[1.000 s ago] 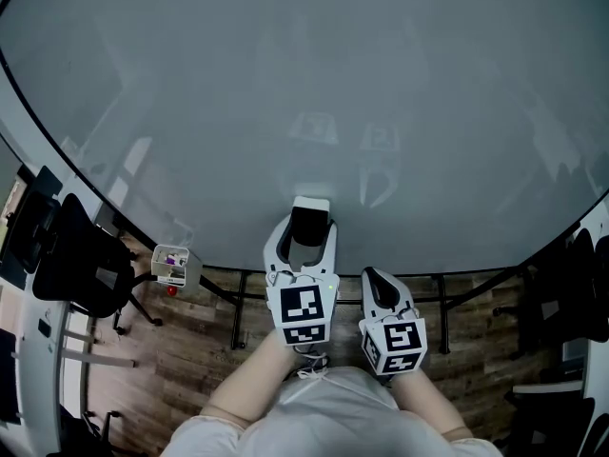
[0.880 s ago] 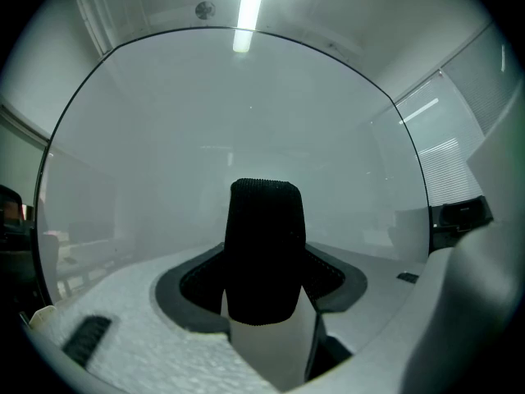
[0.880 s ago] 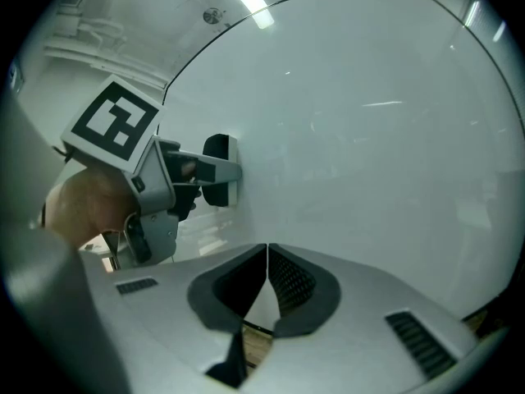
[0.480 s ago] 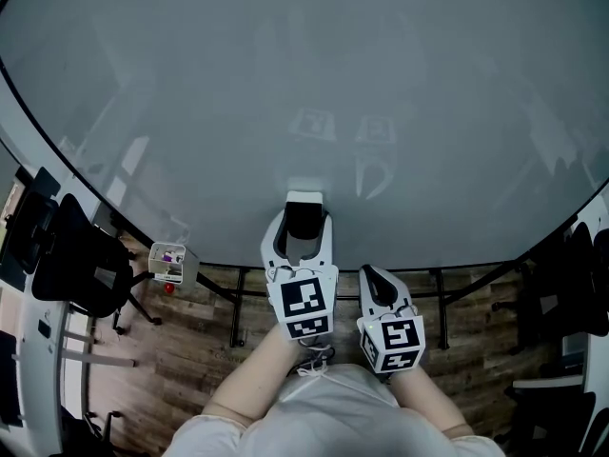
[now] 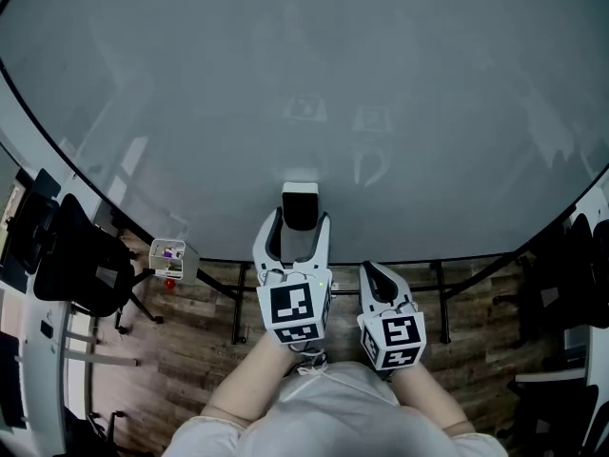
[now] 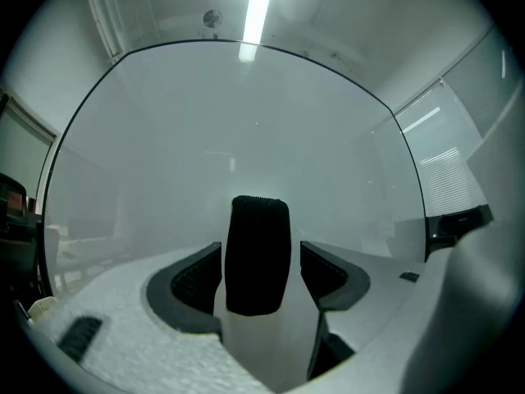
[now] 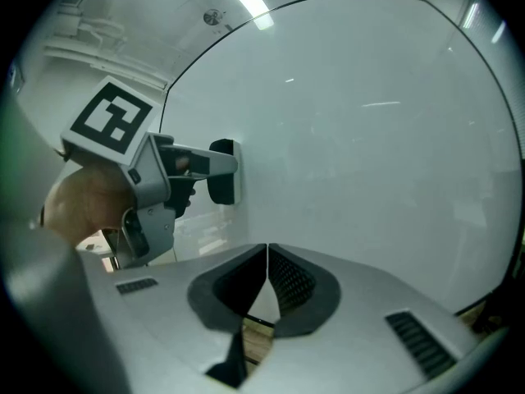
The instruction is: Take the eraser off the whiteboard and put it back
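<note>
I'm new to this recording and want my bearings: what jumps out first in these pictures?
A huge blank whiteboard fills almost every view. Low on its middle sits the eraser, between the jaws of the left gripper, which have just been opening and stand clear of it. The right gripper is shut, just to the right.

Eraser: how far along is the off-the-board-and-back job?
Done, apparently: the eraser sits on the whiteboard, so it looks put back. In hand: the left gripper has just been opening its jaws; the eraser stands between them, with the pads clear of it. Left: back that gripper away. The right gripper is shut, empty and idle.
</note>
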{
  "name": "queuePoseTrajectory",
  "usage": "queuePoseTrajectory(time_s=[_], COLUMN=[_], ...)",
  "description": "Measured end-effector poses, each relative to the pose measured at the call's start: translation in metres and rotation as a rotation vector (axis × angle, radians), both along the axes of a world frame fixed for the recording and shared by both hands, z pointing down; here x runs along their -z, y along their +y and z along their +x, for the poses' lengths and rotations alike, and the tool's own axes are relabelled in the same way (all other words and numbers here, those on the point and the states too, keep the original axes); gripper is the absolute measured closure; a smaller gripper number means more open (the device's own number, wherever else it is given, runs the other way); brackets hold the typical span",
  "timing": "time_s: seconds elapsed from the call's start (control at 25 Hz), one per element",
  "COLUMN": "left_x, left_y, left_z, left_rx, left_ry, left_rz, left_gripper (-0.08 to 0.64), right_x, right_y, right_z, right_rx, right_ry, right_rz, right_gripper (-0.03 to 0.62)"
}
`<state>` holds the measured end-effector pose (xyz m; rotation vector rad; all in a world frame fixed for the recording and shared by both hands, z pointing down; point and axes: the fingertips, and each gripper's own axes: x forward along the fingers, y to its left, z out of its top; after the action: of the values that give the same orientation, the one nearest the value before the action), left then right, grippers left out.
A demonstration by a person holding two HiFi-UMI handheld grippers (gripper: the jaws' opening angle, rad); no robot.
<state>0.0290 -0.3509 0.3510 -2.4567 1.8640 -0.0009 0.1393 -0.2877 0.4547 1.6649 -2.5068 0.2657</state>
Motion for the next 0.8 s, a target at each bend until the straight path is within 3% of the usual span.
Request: queuePoseTrajectory(time_s=[0.12,0.24,0.36,0.48,0.6,0.8], left_x=[0.001,-0.012,-0.034,-0.053,-0.07,-0.097], left_y=[0.015,0.029,0.038,0.043,0.049,0.064], left_z=[0.002,0.006,0.004,-0.003,-0.008,0.0], left_rx=[-0.04,-0.084,-0.093,-0.08,-0.068,-0.142], left_ry=[0.006,-0.043,-0.05,-0.035,-0.03,-0.019], left_rz=[-0.009,-0.025,-0.065,-0.116,-0.148,-0.212], left_gripper=[0.272,0.286,0.401,0.43,0.508,0.543], right_x=[0.002,0.005,0.006,0.007,0.005,0.006], right_y=[0.004,0.006,0.005,0.006,0.008,0.013], right_z=[-0.001,0.001,0.006,0.005,0.001,-0.008], right_rx=[-0.001,-0.006,-0.016,-0.016,-0.008,0.02], right_ry=[0.016,0.022,0.034,0.036,0.036,0.04], right_rz=[0.013,0.024,0.031,0.027,0.024,0.037], right_gripper=[0.565,0.565,0.565,0.565,0.565,0.565])
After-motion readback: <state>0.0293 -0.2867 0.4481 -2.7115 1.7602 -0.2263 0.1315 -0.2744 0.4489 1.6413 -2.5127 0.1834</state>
